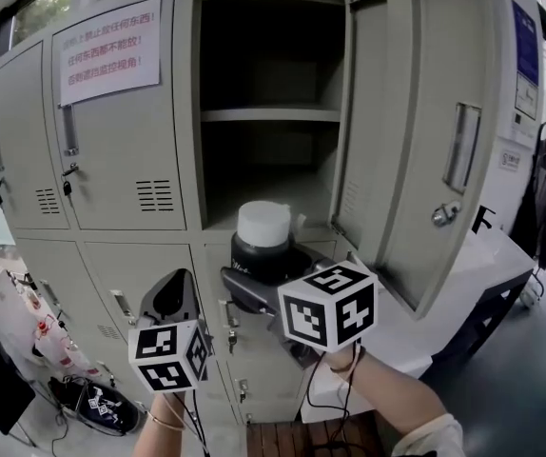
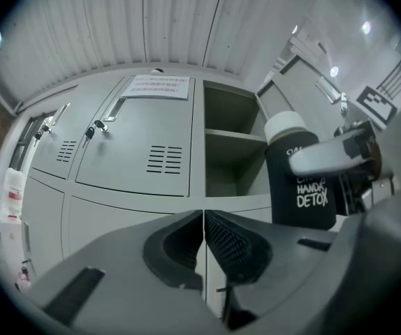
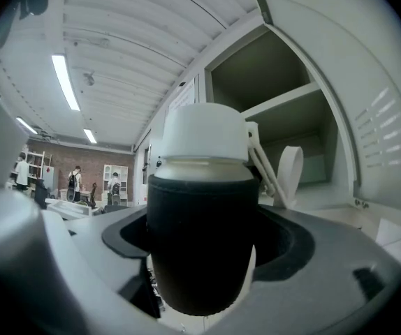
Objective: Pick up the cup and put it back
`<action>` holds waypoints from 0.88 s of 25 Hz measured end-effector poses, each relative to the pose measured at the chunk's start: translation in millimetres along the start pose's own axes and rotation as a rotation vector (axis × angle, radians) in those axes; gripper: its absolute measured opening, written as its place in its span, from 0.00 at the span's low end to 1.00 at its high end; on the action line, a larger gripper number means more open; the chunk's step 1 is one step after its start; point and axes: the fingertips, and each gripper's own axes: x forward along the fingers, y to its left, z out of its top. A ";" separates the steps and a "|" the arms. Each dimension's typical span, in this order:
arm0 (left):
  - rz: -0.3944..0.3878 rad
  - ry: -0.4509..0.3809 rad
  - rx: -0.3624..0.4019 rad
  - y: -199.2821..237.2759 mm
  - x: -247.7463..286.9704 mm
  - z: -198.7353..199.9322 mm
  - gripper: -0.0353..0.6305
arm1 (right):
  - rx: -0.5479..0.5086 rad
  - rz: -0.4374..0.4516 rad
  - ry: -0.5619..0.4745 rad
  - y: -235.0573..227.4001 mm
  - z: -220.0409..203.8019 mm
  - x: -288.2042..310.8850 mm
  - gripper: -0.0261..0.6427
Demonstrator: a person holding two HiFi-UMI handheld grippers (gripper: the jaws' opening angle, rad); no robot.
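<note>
The cup [image 1: 263, 241] is a frosted bottle with a white lid and a black sleeve. My right gripper [image 1: 271, 276] is shut on its sleeve and holds it upright in front of the open locker compartment [image 1: 271, 174]. In the right gripper view the cup [image 3: 202, 215] fills the middle between the jaws. The left gripper view shows the cup [image 2: 300, 176] at the right, with white print on its sleeve. My left gripper [image 1: 171, 298] hangs lower left of the cup, shut and empty; its pads [image 2: 204, 246] meet.
The locker door [image 1: 423, 127] stands swung open to the right. A shelf [image 1: 269, 114] divides the open compartment. Closed locker doors [image 1: 121, 112] with a paper notice lie to the left. A white table [image 1: 487, 260] stands at the right.
</note>
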 end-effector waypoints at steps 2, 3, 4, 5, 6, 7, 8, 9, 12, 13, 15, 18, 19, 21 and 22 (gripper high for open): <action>-0.003 -0.006 -0.001 3.6 1.4 4.7 0.06 | -0.004 -0.005 -0.009 -0.9 11.0 1.9 0.64; -0.002 -0.010 0.007 5.2 1.9 7.7 0.06 | -0.001 -0.006 -0.011 -1.5 17.0 3.0 0.64; -0.002 -0.014 0.015 6.6 2.4 11.0 0.06 | 0.004 -0.006 -0.014 -2.3 23.9 4.3 0.64; -0.002 -0.019 0.022 7.8 2.9 14.4 0.06 | 0.009 -0.007 -0.018 -3.2 31.7 5.8 0.64; -0.004 -0.024 0.025 8.7 3.5 17.5 0.06 | 0.012 -0.008 -0.023 -4.1 40.3 7.3 0.64; -0.007 -0.029 0.027 9.1 4.1 20.1 0.06 | 0.013 -0.012 -0.029 -4.9 49.5 8.7 0.64; -0.010 -0.032 0.028 8.9 4.9 22.1 0.06 | 0.009 -0.016 -0.034 -5.7 59.1 10.0 0.64; -0.014 -0.033 0.030 8.3 5.8 23.4 0.06 | 0.001 -0.022 -0.037 -6.2 68.5 11.3 0.64; -0.030 -0.032 0.037 5.2 8.7 26.1 0.06 | -0.030 -0.036 -0.034 -6.7 94.7 15.9 0.64; -0.036 -0.032 0.039 4.0 9.5 27.5 0.06 | -0.034 -0.038 -0.032 -6.8 102.7 17.5 0.64; -0.052 -0.034 0.037 1.0 11.3 30.8 0.06 | -0.035 -0.043 -0.028 -8.4 117.1 19.8 0.64; -0.078 -0.035 0.028 -2.7 15.1 35.5 0.06 | -0.053 -0.055 -0.020 -12.7 137.0 23.4 0.64; -0.082 -0.036 0.029 -3.4 16.1 37.0 0.06 | -0.063 -0.061 -0.017 -14.5 142.8 24.5 0.64; -0.088 -0.043 0.028 -3.8 17.0 41.2 0.06 | -0.080 -0.076 -0.014 -18.0 154.3 25.9 0.64; -0.089 -0.048 0.026 -3.3 17.2 43.8 0.06 | -0.086 -0.082 -0.016 -19.7 160.3 26.1 0.64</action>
